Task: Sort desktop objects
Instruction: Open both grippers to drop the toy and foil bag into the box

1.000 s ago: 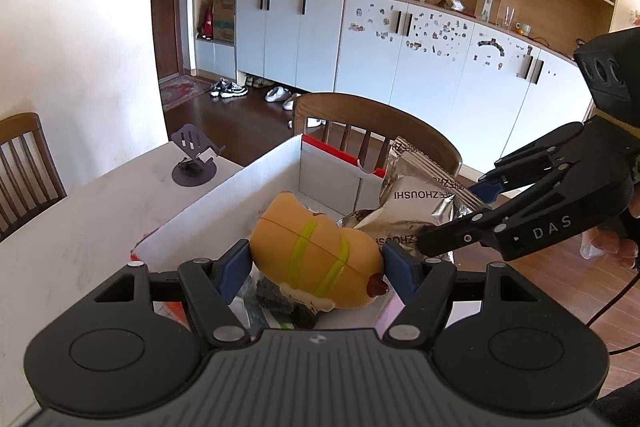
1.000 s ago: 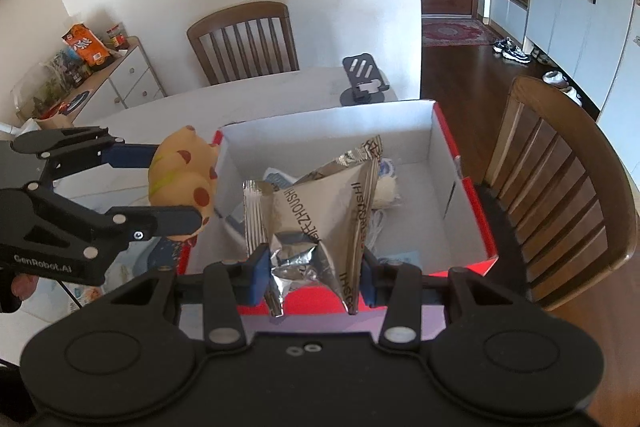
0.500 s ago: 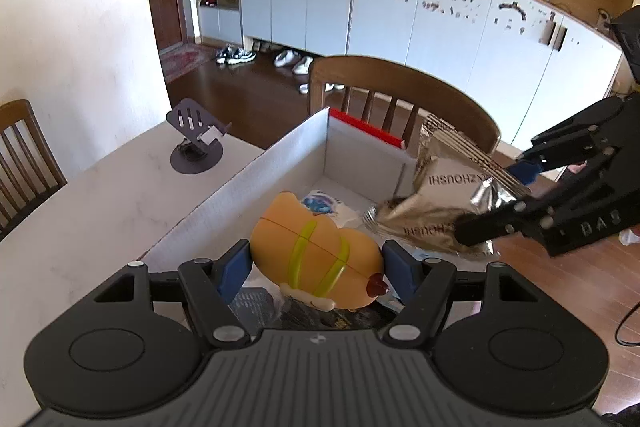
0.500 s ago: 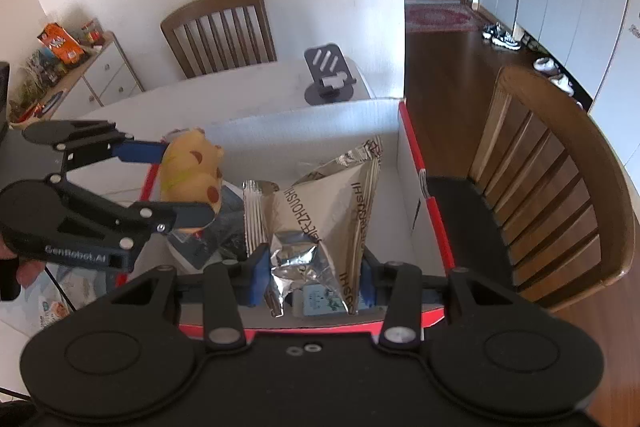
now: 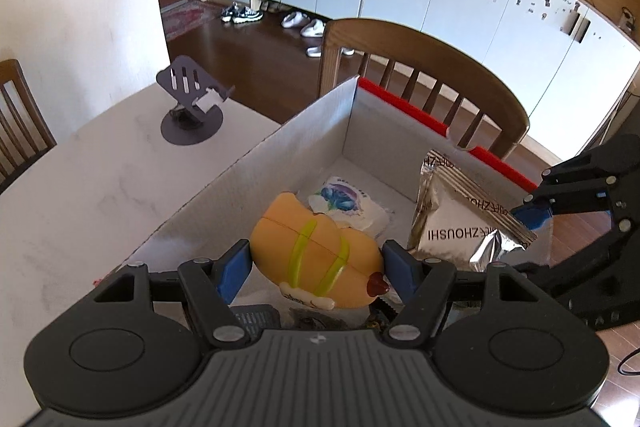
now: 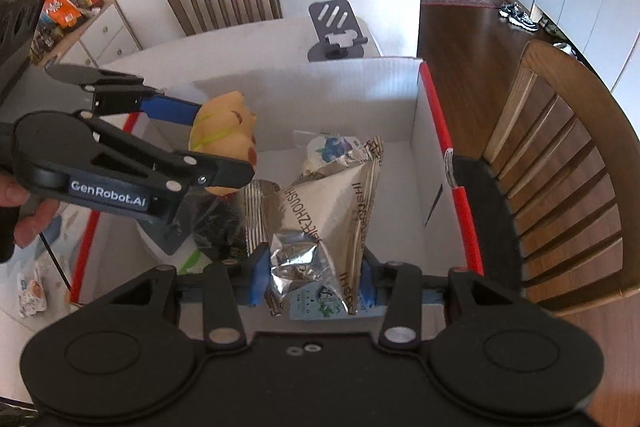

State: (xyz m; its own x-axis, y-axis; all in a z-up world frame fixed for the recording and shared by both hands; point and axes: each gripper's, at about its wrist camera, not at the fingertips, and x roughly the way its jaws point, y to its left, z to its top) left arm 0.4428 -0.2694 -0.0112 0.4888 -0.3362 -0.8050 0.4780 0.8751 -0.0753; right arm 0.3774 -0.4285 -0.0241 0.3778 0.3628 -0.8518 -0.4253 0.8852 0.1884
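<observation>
My left gripper [image 5: 318,263] is shut on a yellow squishy toy [image 5: 316,261] with green stripes, held over the open box [image 5: 280,155]. In the right wrist view the same toy [image 6: 224,135] hangs between the left gripper's [image 6: 236,143] blue pads above the box's left part. My right gripper [image 6: 312,279] is shut on a silver foil snack bag [image 6: 328,211], held low inside the box [image 6: 320,83]. That bag [image 5: 464,223] also shows at the right of the left wrist view, pinched by the right gripper [image 5: 532,223].
The white box with red outer walls holds a blueberry packet [image 5: 344,203], a dark item [image 6: 218,227] and a light blue packet [image 6: 320,301]. A grey phone stand [image 5: 192,107] sits on the table. Wooden chairs [image 6: 568,163] stand beside the table. Small packets [image 6: 30,291] lie left of the box.
Both grippers have moved forward and down over the box with their loads. The foil bag now hangs inside the box walls, and the toy sits lower above the contents.
</observation>
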